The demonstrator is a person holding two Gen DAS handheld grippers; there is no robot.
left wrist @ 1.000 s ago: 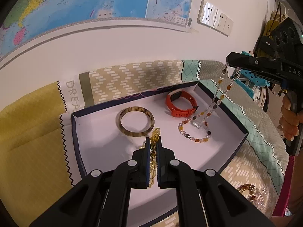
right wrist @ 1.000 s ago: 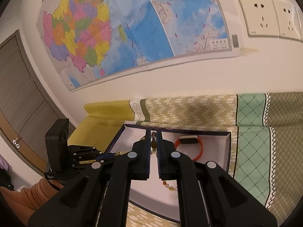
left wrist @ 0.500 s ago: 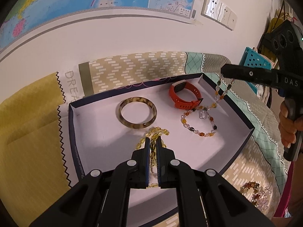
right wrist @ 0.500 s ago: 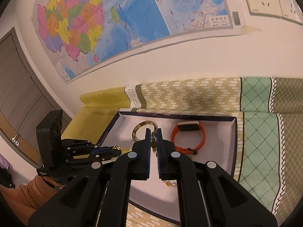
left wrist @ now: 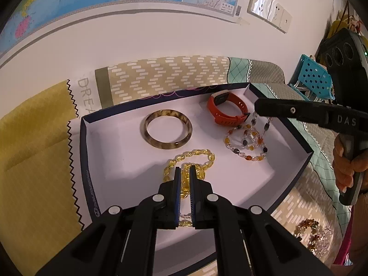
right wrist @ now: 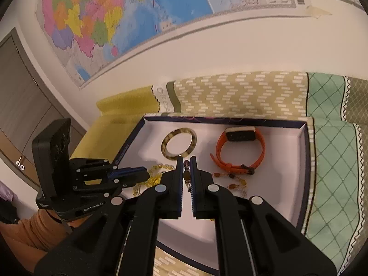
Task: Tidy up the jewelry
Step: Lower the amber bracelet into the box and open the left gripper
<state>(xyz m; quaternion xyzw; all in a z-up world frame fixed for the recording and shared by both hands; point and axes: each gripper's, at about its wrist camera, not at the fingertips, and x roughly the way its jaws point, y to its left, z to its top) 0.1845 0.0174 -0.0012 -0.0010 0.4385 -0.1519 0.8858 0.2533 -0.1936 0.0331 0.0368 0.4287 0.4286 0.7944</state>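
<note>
A shallow white box (left wrist: 99,161) with dark blue walls lies on a patchwork cloth. In it lie a tortoiseshell bangle (left wrist: 166,132), an orange watch band (left wrist: 227,111), a yellow bead chain (left wrist: 191,161) and a mixed amber bead necklace (left wrist: 247,143). My left gripper (left wrist: 184,172) is shut on the yellow bead chain, low over the box floor. My right gripper (right wrist: 186,164) is shut on the end of the amber necklace (right wrist: 232,184), whose coils rest beside the watch band (right wrist: 239,151).
More bead bracelets (left wrist: 312,232) lie on the cloth outside the box at the near right. A blue perforated basket (left wrist: 312,78) stands at the far right. A wall with a map (right wrist: 138,11) is close behind the box.
Both grippers have come down toward the box. The yellow chain and the amber necklace, hanging before, now mostly lie coiled on the box floor.
</note>
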